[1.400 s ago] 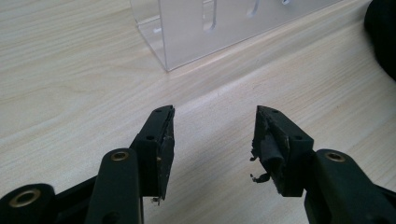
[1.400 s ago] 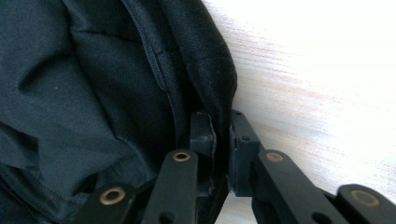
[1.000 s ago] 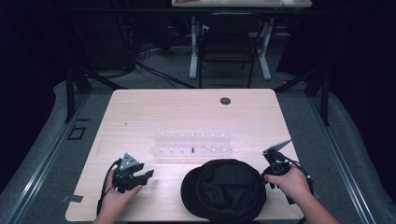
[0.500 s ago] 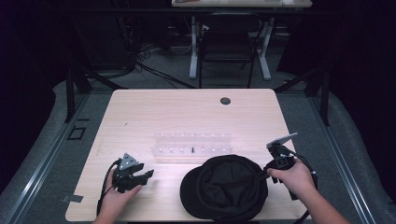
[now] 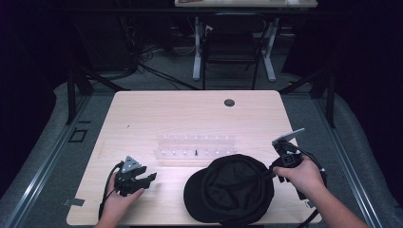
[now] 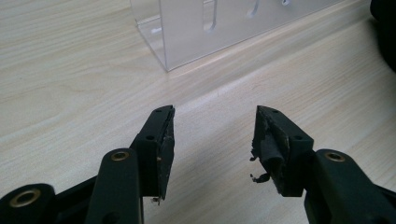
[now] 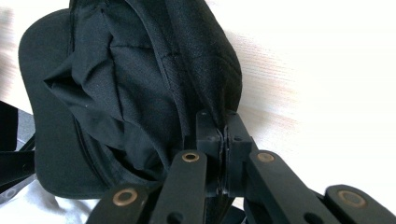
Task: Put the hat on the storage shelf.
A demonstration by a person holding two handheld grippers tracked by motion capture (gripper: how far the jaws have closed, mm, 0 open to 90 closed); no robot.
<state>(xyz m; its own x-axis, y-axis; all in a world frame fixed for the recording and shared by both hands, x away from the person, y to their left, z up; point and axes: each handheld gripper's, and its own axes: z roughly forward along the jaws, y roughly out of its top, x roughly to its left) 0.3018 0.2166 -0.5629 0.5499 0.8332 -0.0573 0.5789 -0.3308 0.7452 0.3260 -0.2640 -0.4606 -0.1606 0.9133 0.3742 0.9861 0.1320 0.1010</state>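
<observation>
One soft, creased black fabric cap (image 7: 140, 84) hangs pinched in right gripper (image 7: 223, 133).

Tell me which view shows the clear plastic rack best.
The high view: the whole clear plastic rack lies across the middle of the table, behind the black cap, with its rows of slots visible. The left gripper view shows one near corner up close. The right gripper view faces the cap instead.

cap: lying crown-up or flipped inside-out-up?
Upside down: the cap lies opening up, its inner lining and seams showing in the high view; the right gripper is shut on its rim.
</observation>
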